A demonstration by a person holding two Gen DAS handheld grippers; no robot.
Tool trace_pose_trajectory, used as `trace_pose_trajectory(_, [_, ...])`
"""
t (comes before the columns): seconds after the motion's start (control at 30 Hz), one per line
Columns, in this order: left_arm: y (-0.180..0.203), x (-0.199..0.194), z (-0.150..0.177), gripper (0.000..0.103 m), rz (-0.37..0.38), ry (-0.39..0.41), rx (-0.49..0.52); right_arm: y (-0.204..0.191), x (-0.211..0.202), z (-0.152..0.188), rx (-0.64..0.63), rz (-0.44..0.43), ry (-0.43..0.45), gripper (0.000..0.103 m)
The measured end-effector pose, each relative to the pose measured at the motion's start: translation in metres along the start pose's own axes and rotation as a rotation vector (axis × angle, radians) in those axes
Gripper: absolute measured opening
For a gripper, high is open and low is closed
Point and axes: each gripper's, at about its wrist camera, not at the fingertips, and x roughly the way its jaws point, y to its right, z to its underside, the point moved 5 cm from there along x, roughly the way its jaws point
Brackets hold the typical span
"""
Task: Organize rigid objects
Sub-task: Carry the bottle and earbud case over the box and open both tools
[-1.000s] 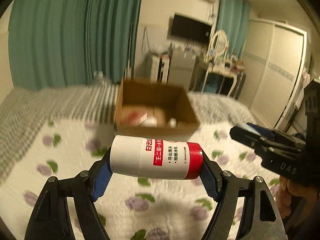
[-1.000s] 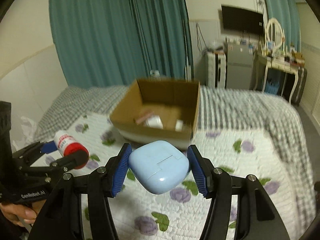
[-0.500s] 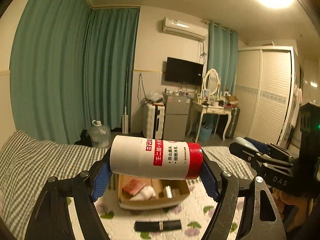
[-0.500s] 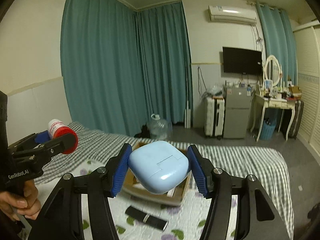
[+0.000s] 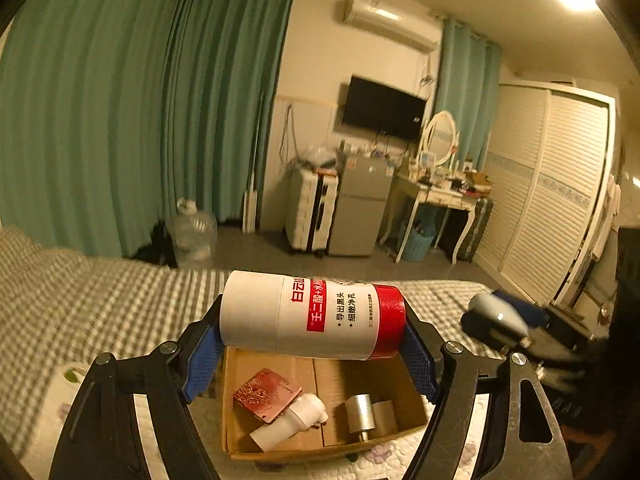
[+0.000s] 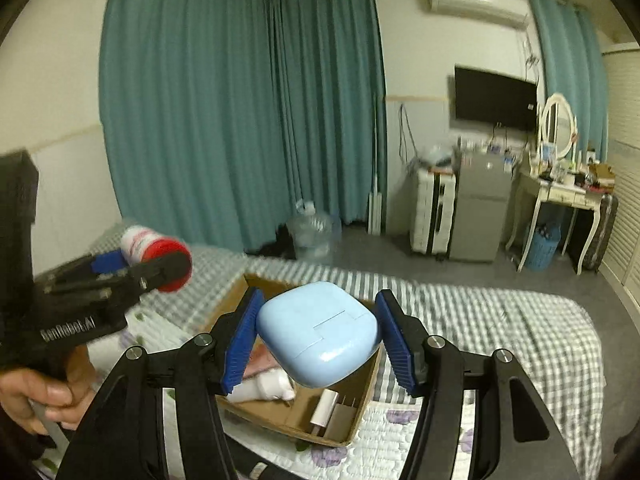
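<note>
My left gripper (image 5: 310,354) is shut on a white bottle with a red cap (image 5: 312,314), held crosswise just above the open cardboard box (image 5: 320,446) on the bed. My right gripper (image 6: 318,344) is shut on a light blue rounded case (image 6: 318,332), hovering over the same box (image 6: 362,408). Inside the box lie a pink patterned packet (image 5: 266,394), a white bottle (image 5: 288,420) and a small silver-capped item (image 5: 360,410). From the right wrist view the left gripper (image 6: 132,264) with its bottle shows at the left, held by a hand (image 6: 44,392).
The bed has a grey checked blanket (image 6: 500,320) and a floral quilt (image 6: 400,432). Beyond its foot stand a water jug (image 5: 192,232), a suitcase and small fridge (image 5: 356,204), a dressing table (image 5: 440,192) and a wardrobe (image 5: 552,200). Teal curtains cover the left wall.
Both grippers have moved in over the box with their loads; the box now lies right beneath them. The black item seen on the quilt half a second ago is out of view.
</note>
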Motion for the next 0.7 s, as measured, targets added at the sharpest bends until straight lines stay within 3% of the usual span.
trace_pose_trajectory(0.27, [-0.014, 0.071, 0.030, 0.079, 0.018, -0.107, 0.011, 0.022, 0.082, 0.035, 0.001, -0.007, -0.104, 0.058])
trace_pose_trajectory(0.47, [-0.022, 0.102, 0.053, 0.080, 0.028, -0.175, -0.015, 0.034, 0.111, 0.058, -0.002, 0.015, -0.157, 0.058])
trace_pose_trajectory(0.7, [-0.023, 0.108, 0.052, 0.080, 0.009, -0.144, 0.006, 0.041, 0.130, 0.075, -0.004, 0.018, -0.201, 0.058])
